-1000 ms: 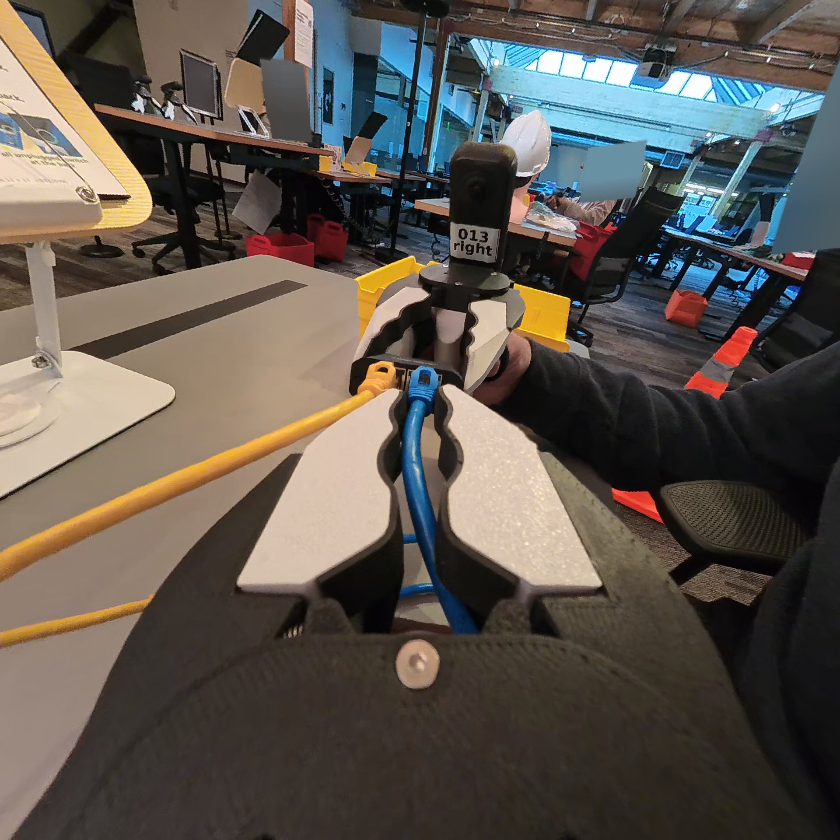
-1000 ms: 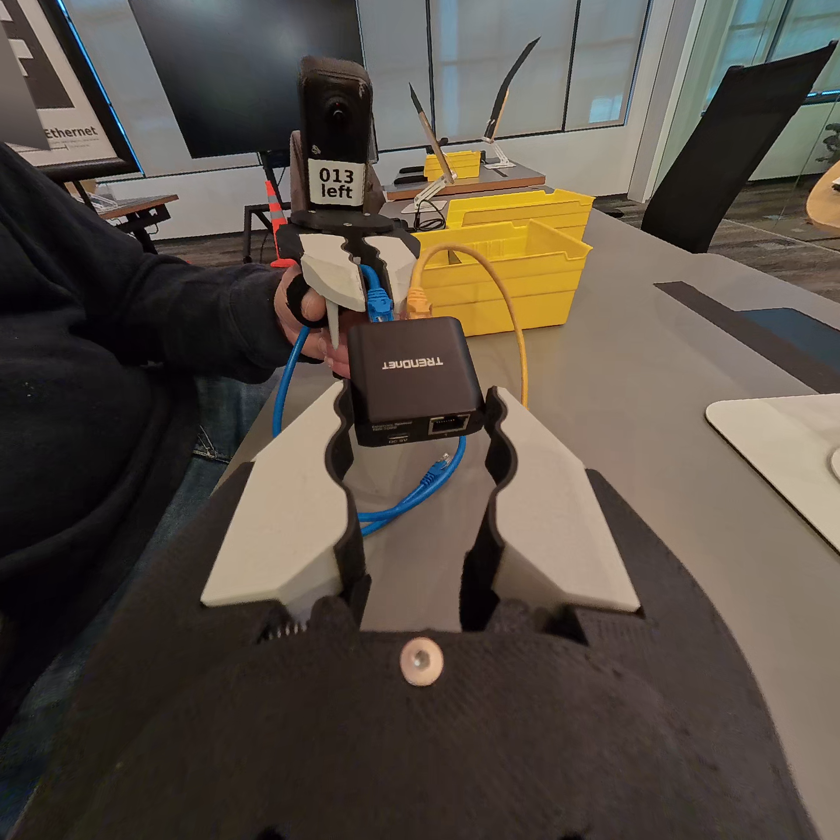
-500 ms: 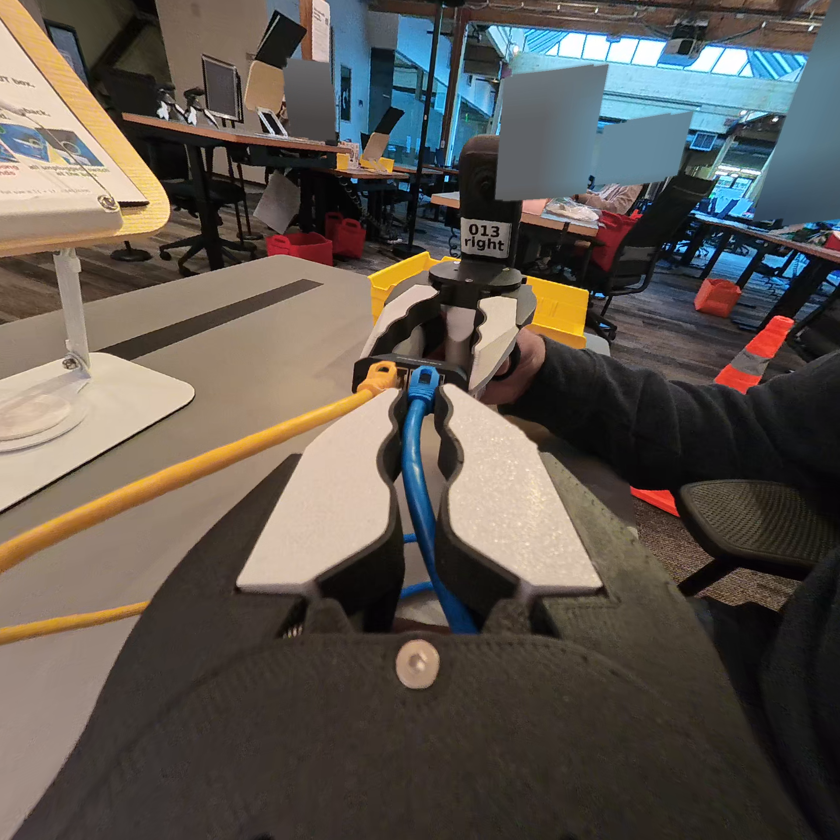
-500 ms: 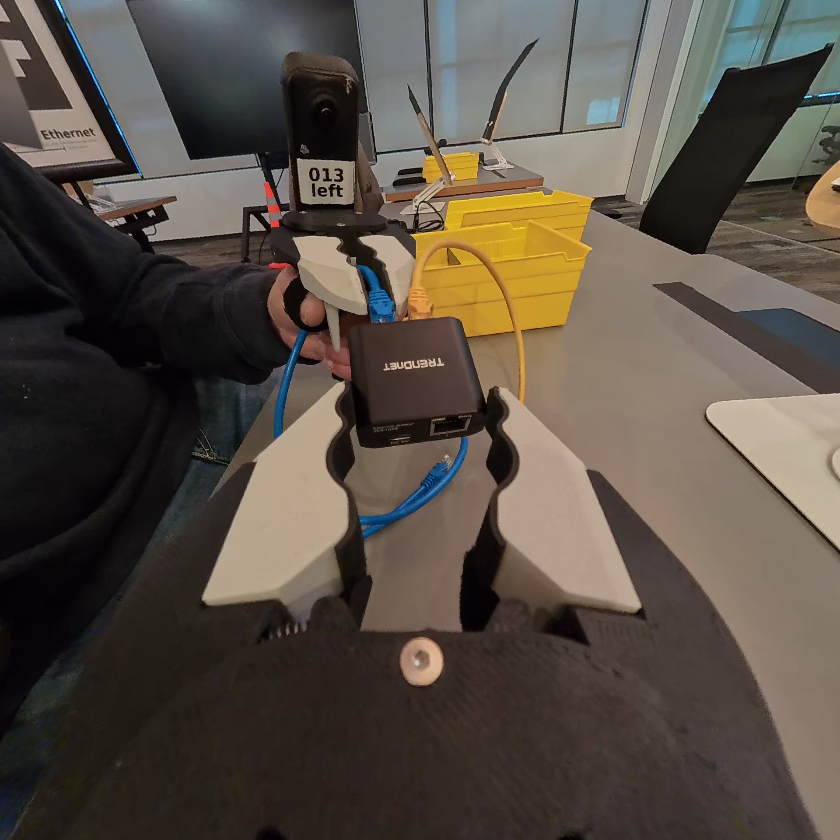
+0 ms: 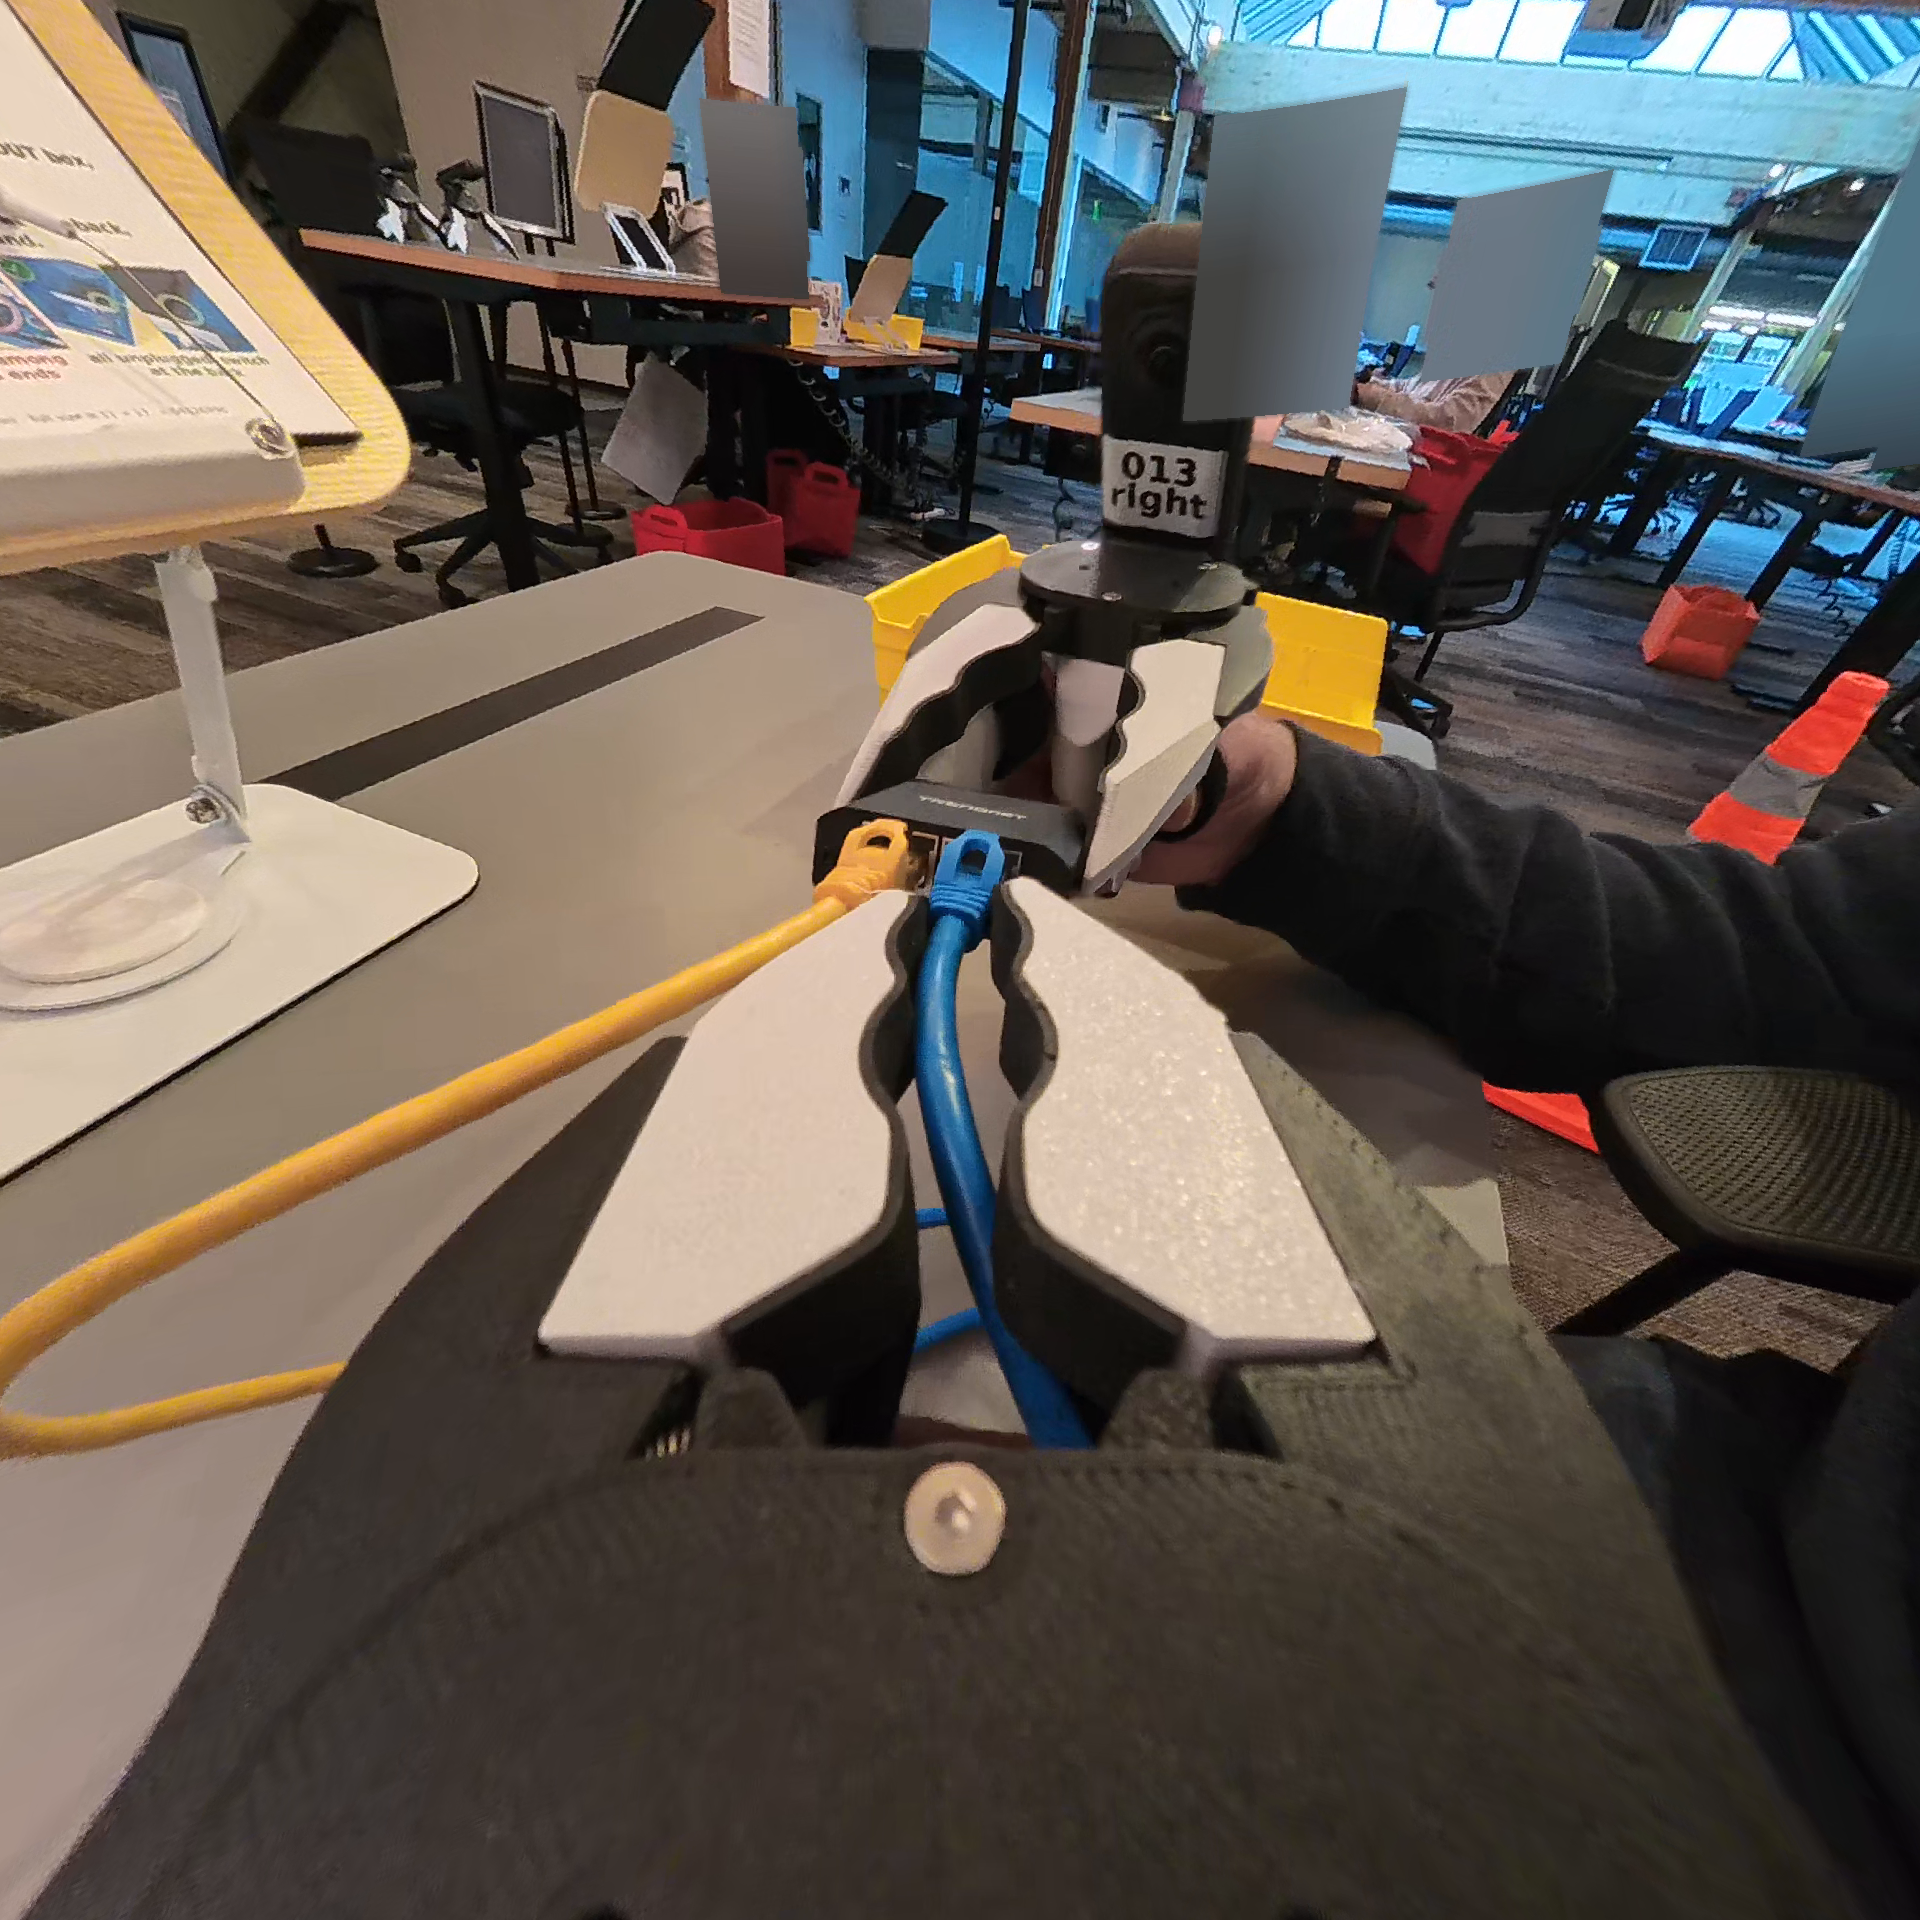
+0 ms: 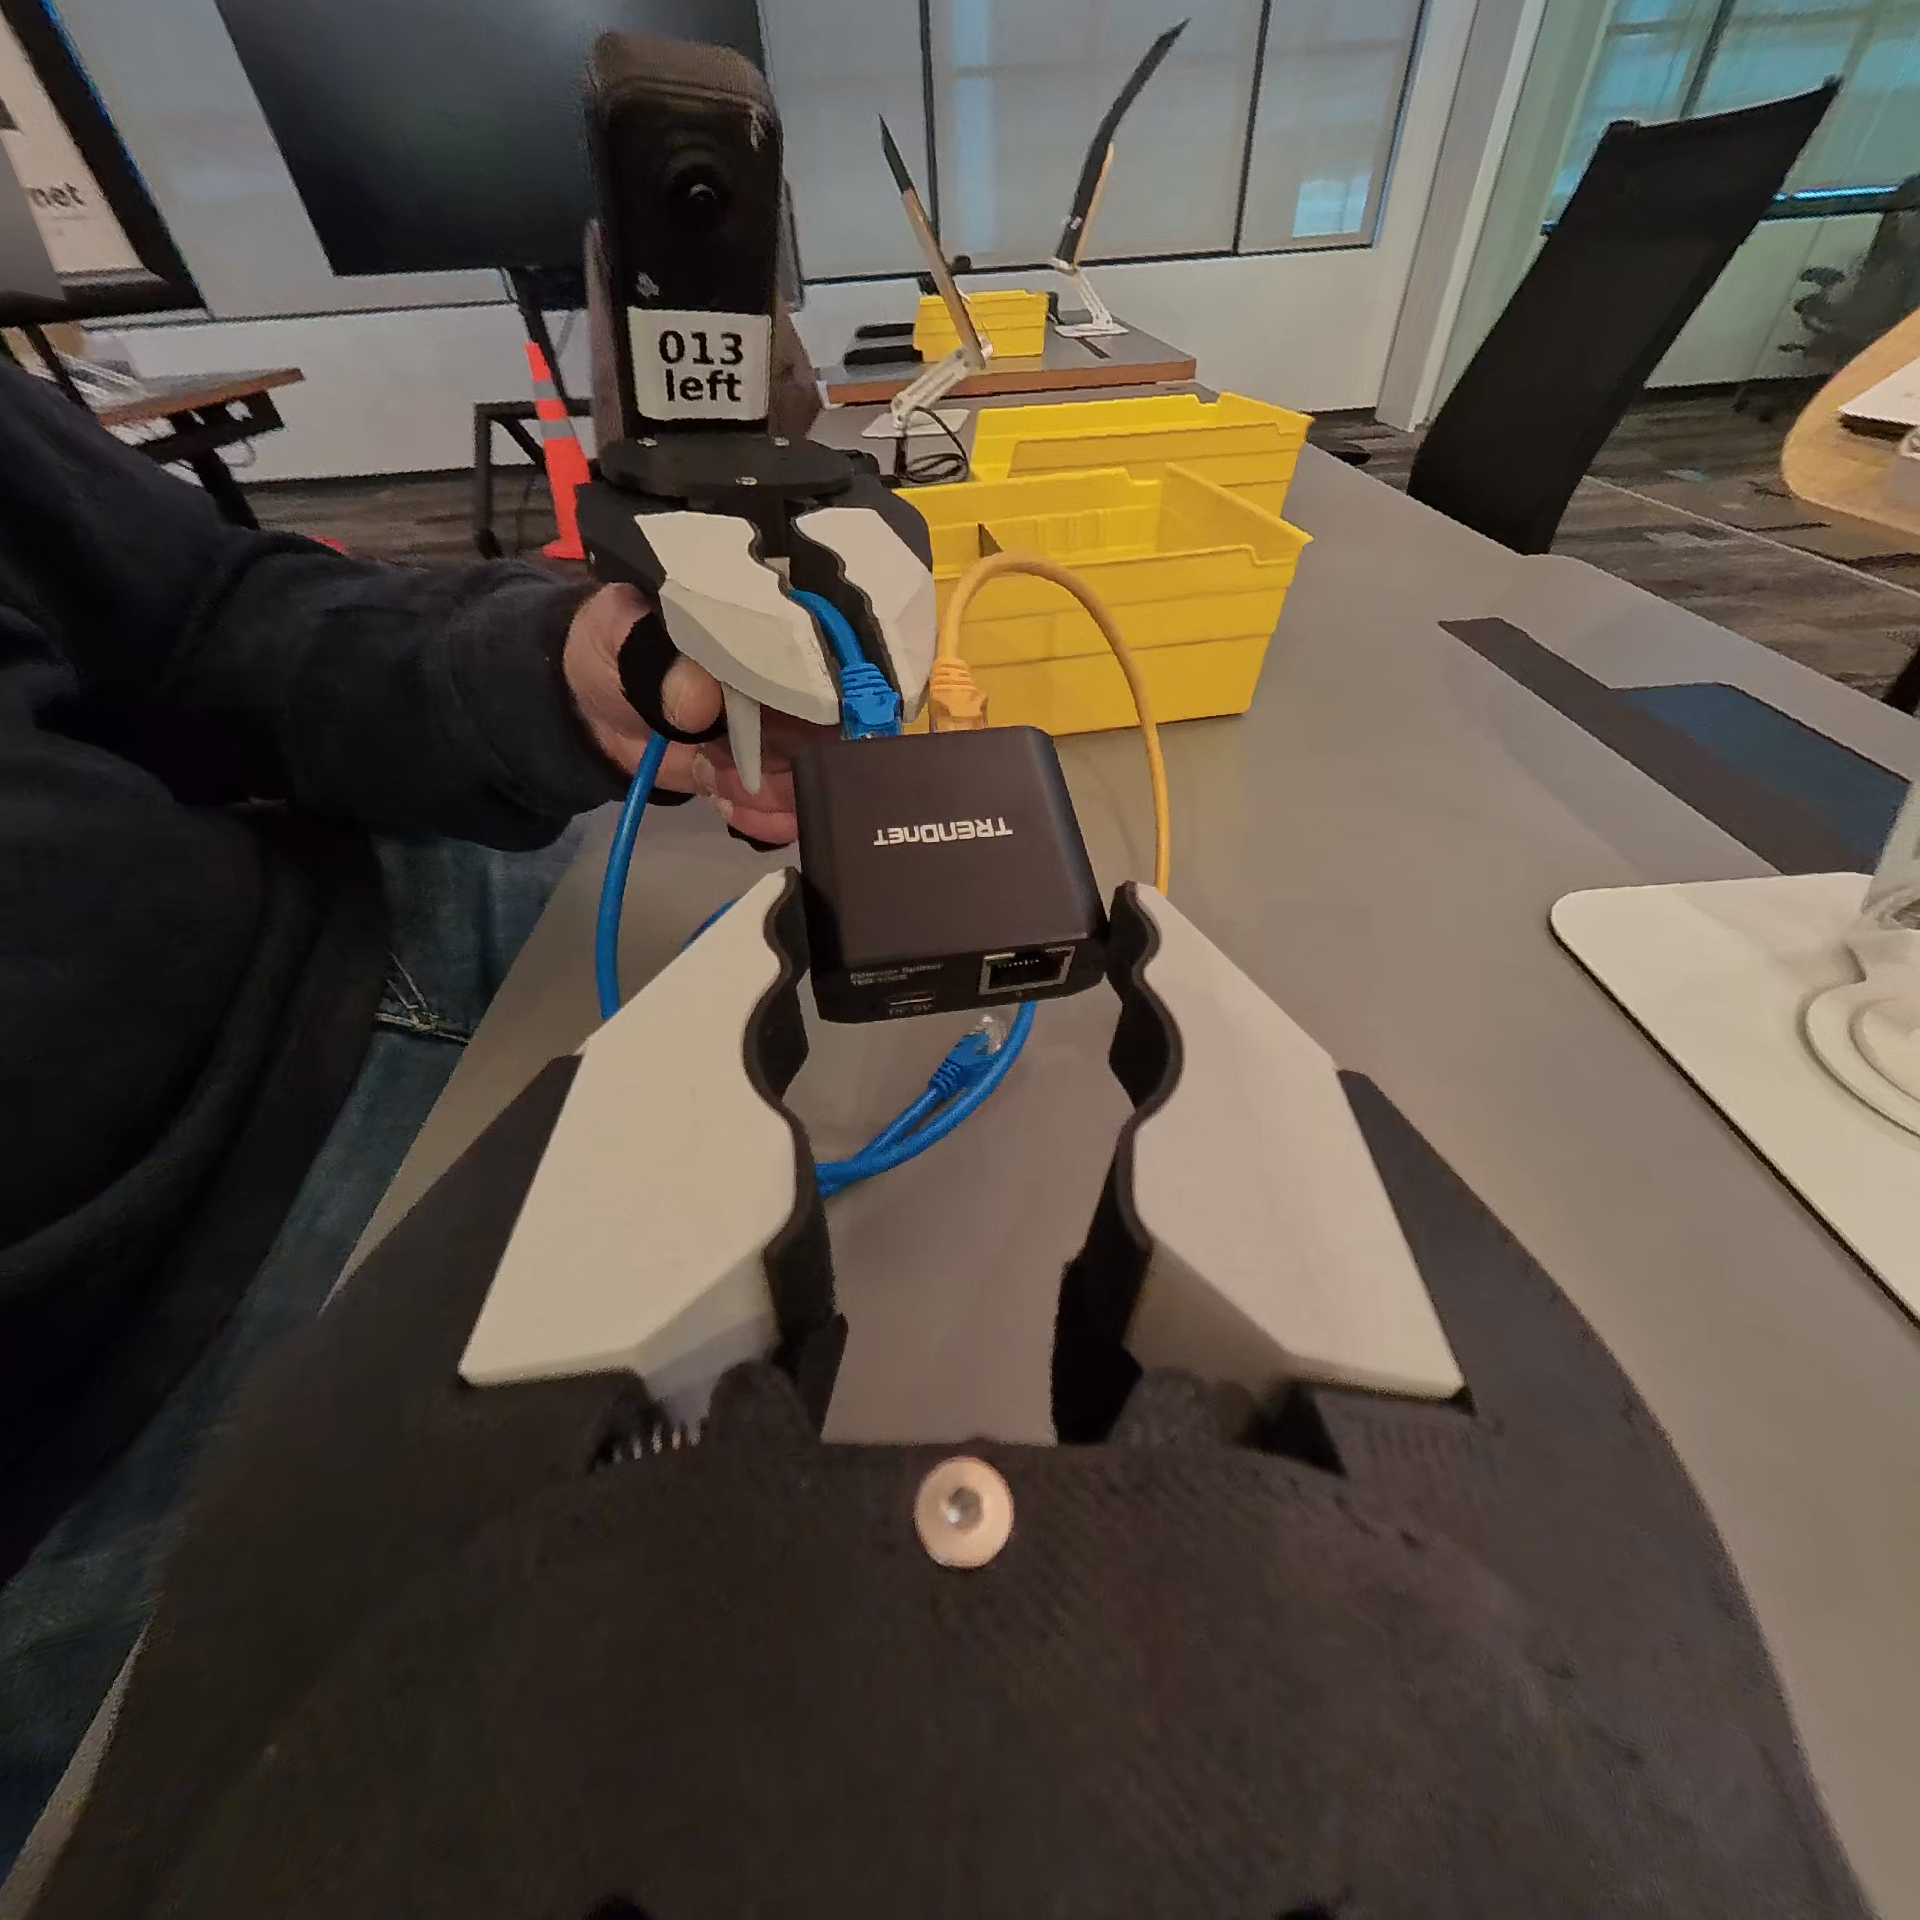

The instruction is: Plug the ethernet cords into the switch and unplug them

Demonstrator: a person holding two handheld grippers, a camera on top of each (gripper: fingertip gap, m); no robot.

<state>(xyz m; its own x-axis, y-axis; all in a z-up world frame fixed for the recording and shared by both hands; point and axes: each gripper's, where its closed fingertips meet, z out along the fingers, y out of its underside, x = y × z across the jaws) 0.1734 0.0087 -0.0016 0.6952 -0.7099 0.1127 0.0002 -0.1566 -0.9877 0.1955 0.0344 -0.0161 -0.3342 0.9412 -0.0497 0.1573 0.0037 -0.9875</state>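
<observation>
My right gripper (image 6: 956, 920) is shut on the near end of a small black switch (image 6: 940, 842) and holds it above the grey table (image 6: 1403, 831). My left gripper (image 5: 954, 920) is shut on a blue ethernet cord (image 5: 951, 1049) just behind its plug (image 5: 968, 862). The plug sits at a port on the switch's (image 5: 935, 816) far side; I cannot tell how deep it sits. A yellow cord (image 5: 582, 1049) has its plug (image 5: 868, 857) in the port beside it. The blue cord's loose end (image 6: 961, 1070) lies under the switch.
Yellow bins (image 6: 1132, 582) stand on the table behind the switch. A white stand base (image 6: 1745, 1049) lies at the right and holds a tilted sign board (image 5: 156, 343). The person's dark sleeves and hands are on both gripper handles. An office chair (image 5: 1756, 1174) stands beside the table. The gap from one gripper's tips to the other's is roughly 5 cm.
Both grippers keep their holds. The left gripper has shifted slightly against the switch, so more of the switch's top shows in the left wrist view. The cords stay at their ports.
</observation>
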